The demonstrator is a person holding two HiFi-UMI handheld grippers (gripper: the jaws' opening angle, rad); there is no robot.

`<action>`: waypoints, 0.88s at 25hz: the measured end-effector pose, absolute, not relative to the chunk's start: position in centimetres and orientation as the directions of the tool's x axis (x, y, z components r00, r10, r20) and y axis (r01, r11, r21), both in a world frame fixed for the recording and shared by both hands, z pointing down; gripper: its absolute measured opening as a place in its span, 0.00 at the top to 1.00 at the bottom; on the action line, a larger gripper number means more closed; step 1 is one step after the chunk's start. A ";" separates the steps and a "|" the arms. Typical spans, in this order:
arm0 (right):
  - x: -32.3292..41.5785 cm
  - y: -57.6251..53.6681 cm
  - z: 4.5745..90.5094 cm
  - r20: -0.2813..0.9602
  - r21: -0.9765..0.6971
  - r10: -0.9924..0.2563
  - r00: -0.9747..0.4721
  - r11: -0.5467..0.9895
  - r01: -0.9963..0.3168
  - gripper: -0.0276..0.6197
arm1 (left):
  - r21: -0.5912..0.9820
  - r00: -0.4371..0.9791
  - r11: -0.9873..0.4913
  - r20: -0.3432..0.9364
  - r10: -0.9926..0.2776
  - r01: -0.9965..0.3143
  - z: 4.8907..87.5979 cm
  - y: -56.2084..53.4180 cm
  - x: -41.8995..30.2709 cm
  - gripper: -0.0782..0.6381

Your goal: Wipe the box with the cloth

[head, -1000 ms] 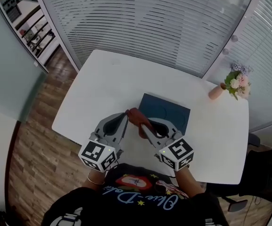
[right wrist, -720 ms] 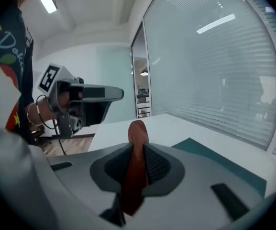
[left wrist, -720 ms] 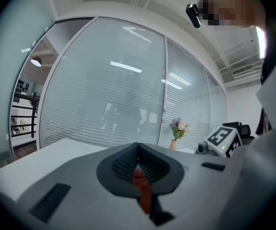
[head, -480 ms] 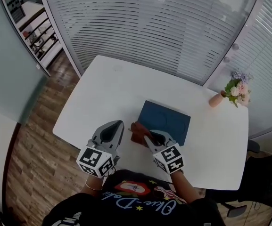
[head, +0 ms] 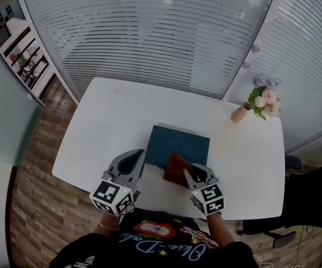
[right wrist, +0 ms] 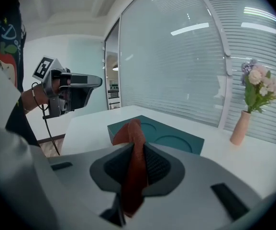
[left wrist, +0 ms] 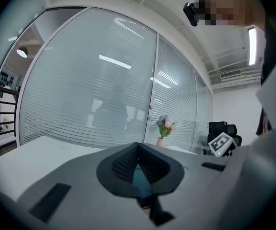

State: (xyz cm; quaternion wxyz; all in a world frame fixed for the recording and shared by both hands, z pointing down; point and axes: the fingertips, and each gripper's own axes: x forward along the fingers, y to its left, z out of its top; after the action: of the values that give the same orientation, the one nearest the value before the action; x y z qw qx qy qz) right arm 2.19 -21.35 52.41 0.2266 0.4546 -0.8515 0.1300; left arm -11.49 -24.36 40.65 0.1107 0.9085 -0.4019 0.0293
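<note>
A flat teal box [head: 177,145] [right wrist: 173,138] lies in the middle of the white table [head: 105,121]. A red-brown cloth [head: 177,169] [right wrist: 134,159] drapes over the box's near edge, and my right gripper [head: 186,173] [right wrist: 137,150] is shut on it. My left gripper [head: 139,154] [left wrist: 138,146] hovers just left of the box's near left corner, with its jaws closed together and nothing between them. It also shows at the left of the right gripper view as the left gripper [right wrist: 73,87]. Only a sliver of the teal box [left wrist: 140,180] shows behind the left jaws.
A small vase of flowers [head: 256,102] [right wrist: 247,109] [left wrist: 165,127] stands at the table's far right corner. Glass walls with blinds [head: 166,32] rise behind the table. The person's torso is close to the near edge. A dark office chair [head: 308,200] is at the right.
The left gripper, which touched the cloth a second ago, has come away to the left. The right gripper has carried the cloth onto the box's near edge.
</note>
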 end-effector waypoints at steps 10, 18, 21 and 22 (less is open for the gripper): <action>10.0 -19.4 52.7 0.517 -0.013 -0.800 -0.304 0.348 -0.937 0.87 | 0.180 0.751 -0.730 0.142 -0.644 -0.660 40.8 -24.8 -7.7 0.89; 13.6 -18.2 51.9 0.504 -0.007 -0.839 -0.207 0.235 -0.972 0.87 | 0.183 0.768 -0.746 0.142 -0.625 -0.641 40.8 -25.3 -6.7 0.89; 13.9 -18.3 49.8 0.451 0.011 -0.874 -0.181 0.209 -0.978 0.87 | 0.181 0.766 -0.745 0.141 -0.627 -0.642 40.8 -25.4 -6.9 0.89; 13.9 -18.5 49.1 0.429 0.015 -0.886 -0.174 0.200 -0.980 0.87 | 0.182 0.765 -0.743 0.140 -0.628 -0.644 40.7 -25.4 -6.9 0.89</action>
State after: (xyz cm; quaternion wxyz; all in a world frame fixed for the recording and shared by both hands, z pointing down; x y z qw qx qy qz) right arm 13.92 -18.45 49.06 0.1750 0.6184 -0.7544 0.1335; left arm -6.94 -25.42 40.74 0.1101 0.9330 -0.3409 0.0349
